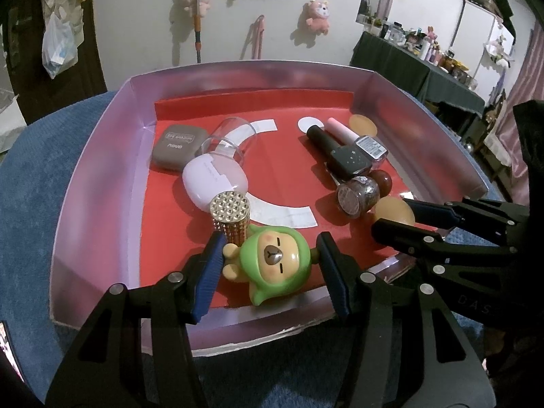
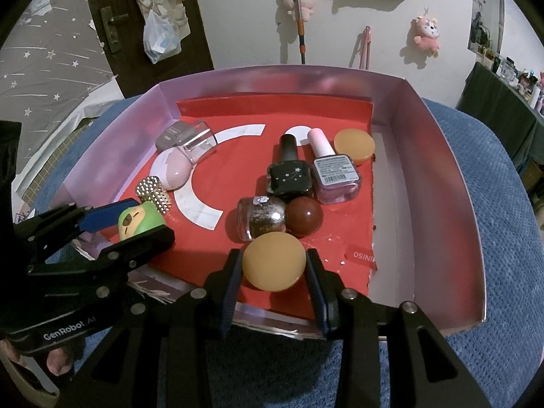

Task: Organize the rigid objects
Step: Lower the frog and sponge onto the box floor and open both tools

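Note:
A pink-walled box [image 1: 102,142] with a red floor holds the objects; it also shows in the right wrist view [image 2: 438,156]. My left gripper [image 1: 270,248] has its jaws around a green-hooded bear figure [image 1: 275,261] at the box's near edge; both pads seem to touch it. It also shows in the right wrist view [image 2: 137,219]. My right gripper [image 2: 273,260] has its jaws around a tan round ball [image 2: 274,261] near the front edge, with a slight gap on the right. A gold studded cylinder [image 1: 231,214] lies just behind the figure.
Inside the box lie a grey compact [image 1: 176,146], a clear cup [image 1: 227,136] over a pink-white case [image 1: 214,180], nail polish bottles [image 2: 289,173], a glitter jar [image 2: 261,217], a brown ball [image 2: 304,216] and a tan disc [image 2: 353,144]. Blue cloth [image 2: 493,238] surrounds the box.

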The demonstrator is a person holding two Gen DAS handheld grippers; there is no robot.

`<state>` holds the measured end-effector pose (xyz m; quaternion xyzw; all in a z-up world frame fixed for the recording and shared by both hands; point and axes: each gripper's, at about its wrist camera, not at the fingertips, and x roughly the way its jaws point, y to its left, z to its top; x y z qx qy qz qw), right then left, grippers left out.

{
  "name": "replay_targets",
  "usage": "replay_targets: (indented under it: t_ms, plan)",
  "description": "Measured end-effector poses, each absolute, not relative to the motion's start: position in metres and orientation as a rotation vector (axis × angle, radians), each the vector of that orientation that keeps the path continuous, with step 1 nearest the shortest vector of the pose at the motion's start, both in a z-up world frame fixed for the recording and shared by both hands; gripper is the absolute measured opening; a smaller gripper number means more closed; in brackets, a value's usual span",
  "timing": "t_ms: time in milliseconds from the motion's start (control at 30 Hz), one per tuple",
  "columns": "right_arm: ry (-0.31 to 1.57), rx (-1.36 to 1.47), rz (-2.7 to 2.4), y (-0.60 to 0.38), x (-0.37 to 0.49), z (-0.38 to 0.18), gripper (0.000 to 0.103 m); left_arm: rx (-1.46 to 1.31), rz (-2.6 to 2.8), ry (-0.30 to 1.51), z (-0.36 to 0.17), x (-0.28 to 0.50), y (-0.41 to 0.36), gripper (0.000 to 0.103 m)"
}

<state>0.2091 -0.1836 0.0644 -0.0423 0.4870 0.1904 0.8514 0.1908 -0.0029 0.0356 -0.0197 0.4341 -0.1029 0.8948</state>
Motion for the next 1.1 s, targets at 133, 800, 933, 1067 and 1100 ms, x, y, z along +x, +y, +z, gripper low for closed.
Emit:
replay_targets:
  t_ms: [133, 800, 933, 1067, 1100]
  plan:
    - [1.02, -0.084, 0.404, -0.184, 0.207, 0.066, 0.044, -0.046, -0.212, 0.895, 0.037, 0.19, -0.003, 0.054]
    - [0.871, -0.017, 0.374, -0.197, 0.183, 0.097, 0.077, -0.058, -0.153, 0.791, 0.063, 0.168, 0.013, 0.097]
    - [0.825, -0.003, 0.355, -0.2, 0.175, 0.102, 0.086, -0.049, -0.124, 0.764, 0.067, 0.161, 0.016, 0.098]
    - [0.789, 0.01, 0.338, -0.201, 0.168, 0.106, 0.094, -0.04, -0.094, 0.748, 0.068, 0.155, 0.019, 0.099]
    - [0.776, 0.012, 0.33, -0.202, 0.166, 0.107, 0.097, -0.04, -0.088, 0.745, 0.068, 0.154, 0.02, 0.1]
